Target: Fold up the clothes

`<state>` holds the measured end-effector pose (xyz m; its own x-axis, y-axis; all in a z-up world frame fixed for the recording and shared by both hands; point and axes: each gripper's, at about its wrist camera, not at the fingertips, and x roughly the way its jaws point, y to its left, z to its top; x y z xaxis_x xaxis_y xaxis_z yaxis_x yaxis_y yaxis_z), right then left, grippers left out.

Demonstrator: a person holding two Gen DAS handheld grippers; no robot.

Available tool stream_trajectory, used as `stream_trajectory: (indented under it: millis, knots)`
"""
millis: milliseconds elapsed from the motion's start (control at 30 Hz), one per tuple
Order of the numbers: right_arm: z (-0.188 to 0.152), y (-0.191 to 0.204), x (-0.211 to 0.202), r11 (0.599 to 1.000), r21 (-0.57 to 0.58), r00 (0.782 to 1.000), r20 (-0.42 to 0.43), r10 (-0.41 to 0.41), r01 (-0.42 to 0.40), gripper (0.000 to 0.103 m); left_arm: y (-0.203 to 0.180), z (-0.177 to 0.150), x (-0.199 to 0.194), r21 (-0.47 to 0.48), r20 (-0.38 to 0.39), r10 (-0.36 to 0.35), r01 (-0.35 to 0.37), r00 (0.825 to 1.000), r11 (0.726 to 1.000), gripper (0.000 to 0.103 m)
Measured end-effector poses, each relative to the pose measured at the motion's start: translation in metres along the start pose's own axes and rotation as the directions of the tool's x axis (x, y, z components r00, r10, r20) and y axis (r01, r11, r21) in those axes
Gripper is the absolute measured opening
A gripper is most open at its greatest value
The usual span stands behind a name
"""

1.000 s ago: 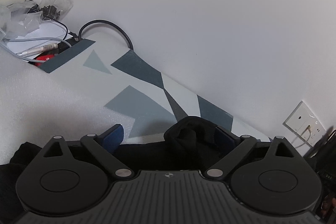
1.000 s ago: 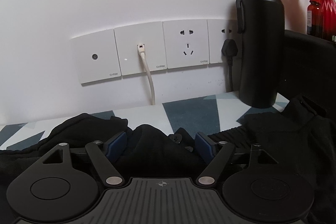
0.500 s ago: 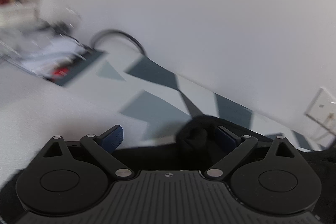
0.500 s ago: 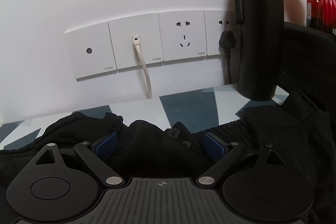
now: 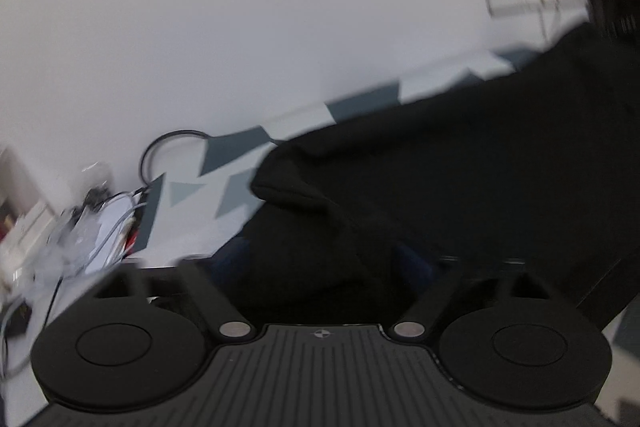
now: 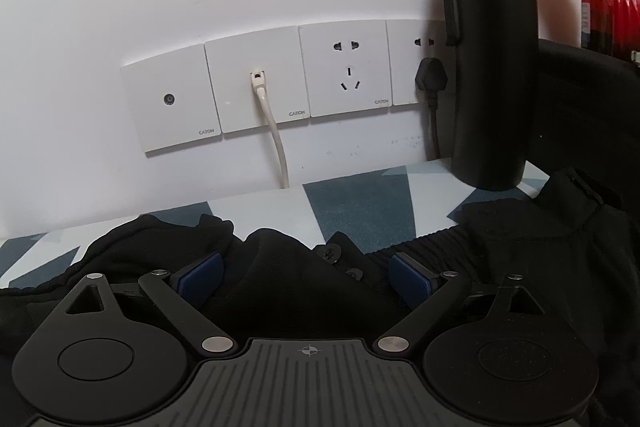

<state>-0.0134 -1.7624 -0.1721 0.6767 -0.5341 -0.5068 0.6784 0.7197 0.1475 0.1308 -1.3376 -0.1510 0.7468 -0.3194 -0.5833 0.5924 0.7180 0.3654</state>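
The black garment (image 6: 280,279) lies rumpled along the back edge of the worktop (image 6: 360,203), just below the wall sockets (image 6: 256,91), and it fills the right half of the left wrist view as one broad dark sheet (image 5: 460,167) that rises toward the far right corner. It looks soft, limp and light, a knit with a ribbed band and small buttons near the collar, so it should drape and sag wherever it is not held, and a single layer could slip out of a loose pinch. The left gripper (image 5: 320,267) has cloth bunched between its blue pads and appears to carry a fold of it, though the view is blurred and the pads are half hidden, so how tightly it holds cannot be told for sure. The right gripper (image 6: 306,273) stands wide, its pads apart on either side of a hump of fabric by the buttons, gripping nothing. A hem, the ribbed band or a shoulder seam would be the firmer places to take hold. The only container is the black flask (image 6: 490,67), upright at the back right of the worktop and capped, so its contents are unknown; the garment's edge lies near its base.
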Motion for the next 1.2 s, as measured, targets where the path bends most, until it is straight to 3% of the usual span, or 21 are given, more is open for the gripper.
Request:
stream_trajectory:
  millis: [133, 233, 333, 400, 500, 533, 567, 600, 633, 700, 833, 933, 1100, 1200]
  knots:
    - [0.000, 0.000, 0.000, 1.000, -0.001, 1.000, -0.005, 0.000, 0.000, 0.090, 0.010, 0.005, 0.013, 0.056, -0.005, 0.021, -0.021, 1.000, 0.998, 0.016]
    - [0.000, 0.001, 0.001, 1.000, -0.008, 1.000, -0.007, -0.004, 0.003, 0.090, 0.031, 0.015, 0.024, 0.083, 0.023, 0.143, -0.144, 0.989, 0.986, 0.015]
    - [-0.001, 0.002, 0.001, 1.000, -0.010, 1.000, -0.009, -0.004, 0.004, 0.090, 0.067, 0.027, 0.045, -0.009, 0.019, 0.244, -0.244, 0.970, 0.970, 0.015]
    - [0.000, 0.002, 0.001, 1.000, -0.010, 1.000, -0.010, -0.003, 0.003, 0.090, 0.088, 0.030, 0.058, -0.101, 0.012, 0.260, -0.258, 0.965, 0.961, 0.015]
    - [-0.001, 0.004, 0.001, 1.000, -0.019, 1.000, -0.011, -0.009, 0.008, 0.090, 0.106, 0.032, 0.075, -0.205, -0.010, 0.235, -0.232, 0.972, 0.951, 0.029]
    - [-0.001, 0.005, 0.001, 1.000, -0.022, 1.000, -0.011, -0.011, 0.010, 0.090, 0.108, 0.031, 0.078, -0.210, -0.012, 0.253, -0.250, 0.967, 0.945, 0.043]
    - [-0.001, 0.005, 0.001, 1.000, -0.026, 1.000, -0.011, -0.013, 0.012, 0.090, 0.110, 0.031, 0.081, -0.215, -0.013, 0.274, -0.270, 0.962, 0.939, 0.064]
    - [-0.001, 0.006, 0.001, 1.000, -0.028, 1.000, -0.012, -0.014, 0.014, 0.090, 0.112, 0.031, 0.081, -0.224, -0.006, 0.300, -0.294, 0.954, 0.929, 0.073]
    - [-0.001, 0.006, 0.001, 1.000, -0.028, 1.000, -0.012, -0.014, 0.014, 0.090, 0.114, 0.031, 0.080, -0.234, 0.002, 0.327, -0.318, 0.945, 0.919, 0.078]
    - [0.000, 0.006, 0.001, 1.000, -0.028, 1.000, -0.013, -0.014, 0.013, 0.091, 0.122, 0.030, 0.074, -0.272, 0.000, 0.350, -0.337, 0.937, 0.901, 0.078]
    - [0.000, 0.005, 0.002, 1.000, -0.027, 1.000, -0.018, -0.013, 0.012, 0.091, 0.145, 0.024, 0.048, -0.330, -0.040, 0.294, -0.291, 0.955, 0.898, 0.078]
    - [0.001, 0.006, 0.002, 0.999, -0.031, 1.000, -0.021, -0.015, 0.014, 0.091, 0.151, 0.009, 0.020, -0.384, -0.088, 0.198, -0.217, 0.976, 0.898, 0.079]
    - [0.000, 0.006, 0.002, 0.999, -0.036, 1.000, -0.024, -0.018, 0.017, 0.092, 0.145, -0.034, -0.038, -0.547, -0.078, 0.052, -0.086, 0.996, 0.833, 0.075]
    - [0.000, 0.007, 0.002, 0.999, -0.035, 1.000, -0.024, -0.018, 0.017, 0.092, 0.135, -0.058, -0.064, -0.635, -0.063, -0.022, -0.024, 0.998, 0.772, 0.071]
